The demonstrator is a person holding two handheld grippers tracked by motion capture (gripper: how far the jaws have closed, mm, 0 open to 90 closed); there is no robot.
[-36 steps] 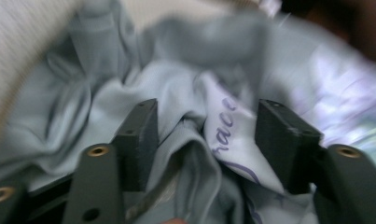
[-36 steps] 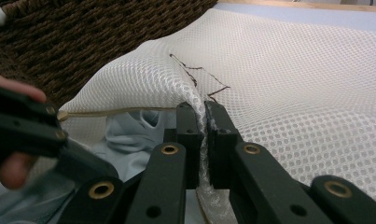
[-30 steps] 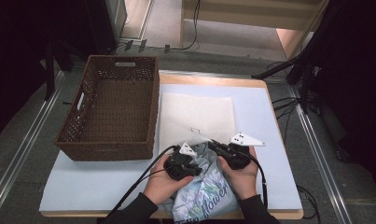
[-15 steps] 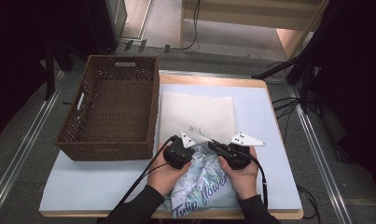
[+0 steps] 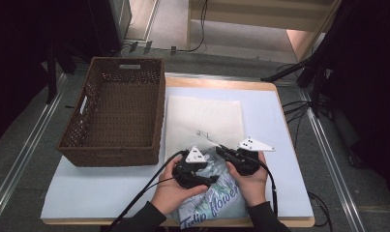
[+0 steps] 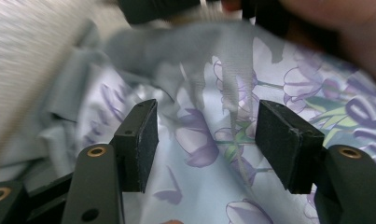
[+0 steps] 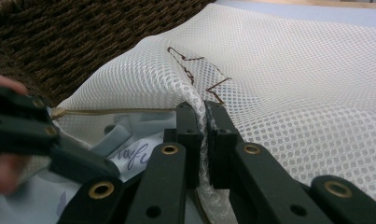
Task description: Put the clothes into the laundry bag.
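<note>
Brown wicker basket (image 5: 112, 113) sits at 10 o'clock. Left gripper (image 5: 198, 170), jaws just sprung apart, hovers over the pale blue tulip-print cloth (image 5: 217, 195) at 6 o'clock. Right gripper (image 7: 202, 122) pinches the white mesh laundry bag (image 5: 204, 121) edge.

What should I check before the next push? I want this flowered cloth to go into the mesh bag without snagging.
1. Right gripper pinches the edge of the mesh bag: ok, jaws shut on the netting.
2. Bag mouth lifted open: ok, the edge is raised above the flowered cloth.
3. Left gripper free to re-grip: ok, its jaws have just been opening and the pads stand apart over the cloth, not pressing it.
4. Cloth fully inside the bag: not ok, much of it lies out toward the table's near edge.
5. Basket clear of the work: ok, it stands apart, left of the bag.
</note>
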